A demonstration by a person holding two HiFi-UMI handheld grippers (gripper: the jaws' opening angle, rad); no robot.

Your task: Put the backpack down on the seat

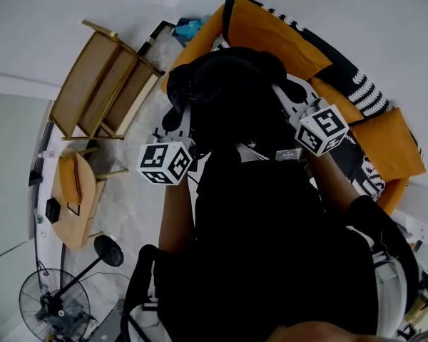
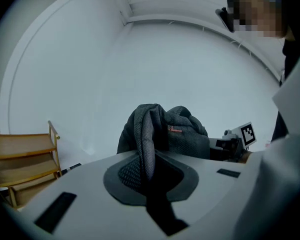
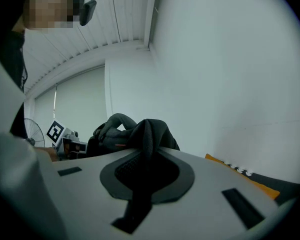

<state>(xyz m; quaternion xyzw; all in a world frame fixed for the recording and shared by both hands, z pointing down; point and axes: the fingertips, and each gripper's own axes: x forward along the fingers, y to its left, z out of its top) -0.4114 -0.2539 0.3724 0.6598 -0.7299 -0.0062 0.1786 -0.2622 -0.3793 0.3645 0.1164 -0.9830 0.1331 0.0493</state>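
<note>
Near the sofa (image 1: 271,30), backpack (image 1: 228,95) held aloft.
Left gripper (image 2: 150,179) and right gripper (image 3: 146,176) each clamp a strap (image 2: 144,134) of it.

Wooden rack (image 1: 103,84) at left; round wooden table (image 1: 82,223) beside it; black fan (image 1: 53,301) lower-left corner.

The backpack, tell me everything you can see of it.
The backpack is dark grey to black fabric, with mesh-padded straps and a small red tag. It hangs slumped between the left gripper and right gripper, each clamped on a strap, over the orange sofa. Whether it touches the seat is unclear.
</note>
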